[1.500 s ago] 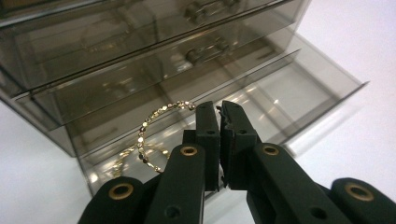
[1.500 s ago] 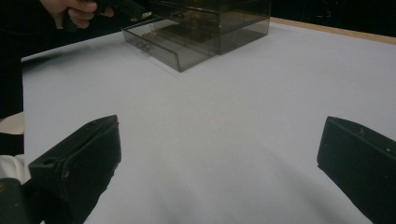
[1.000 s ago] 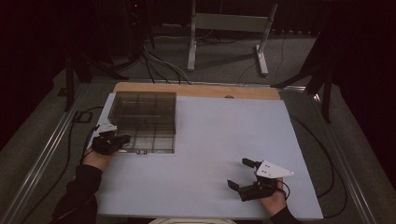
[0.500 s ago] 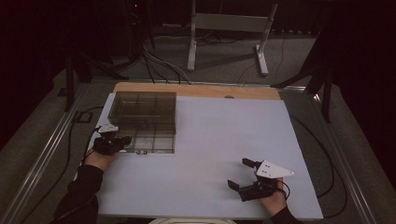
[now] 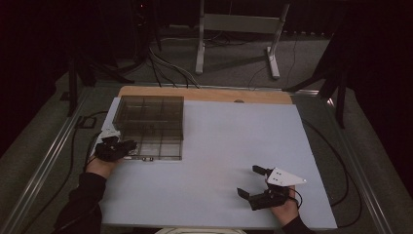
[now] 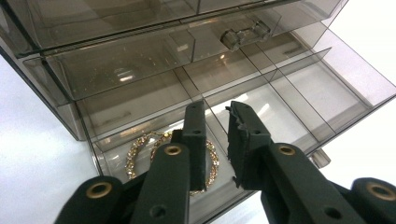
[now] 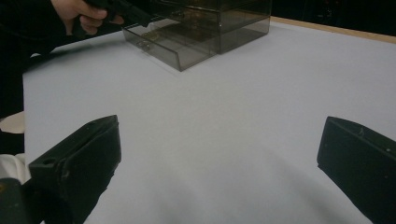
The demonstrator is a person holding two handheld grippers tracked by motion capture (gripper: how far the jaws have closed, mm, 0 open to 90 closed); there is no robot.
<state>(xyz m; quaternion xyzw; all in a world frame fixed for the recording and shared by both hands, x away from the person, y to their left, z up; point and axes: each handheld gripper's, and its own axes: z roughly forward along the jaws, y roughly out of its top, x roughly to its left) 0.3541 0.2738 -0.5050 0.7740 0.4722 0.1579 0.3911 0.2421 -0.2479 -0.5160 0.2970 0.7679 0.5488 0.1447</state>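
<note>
Left gripper view – narrowly parted left claw (image 6: 217, 109) above drawer's (image 6: 299, 88) gold necklace (image 6: 140, 149).

Your organizer (image 5: 151, 117) is a smoked, see-through plastic box of drawers; it sits at the table's far left, its back near the wooden far edge. Its bottom drawer (image 6: 299, 88) is pulled out toward you, open on top. Thin clear dividers split that drawer into several compartments. A small clear knob (image 6: 320, 157) sticks out from the drawer's front wall. The drawer above stays closed; its own clear knob (image 6: 245, 33) shows on its front. A gold chain bracelet (image 6: 140, 149) lies flat, looped in a ring, in the open drawer's compartment at the front, left end in your left gripper view. The other compartments you can see hold nothing.
</note>
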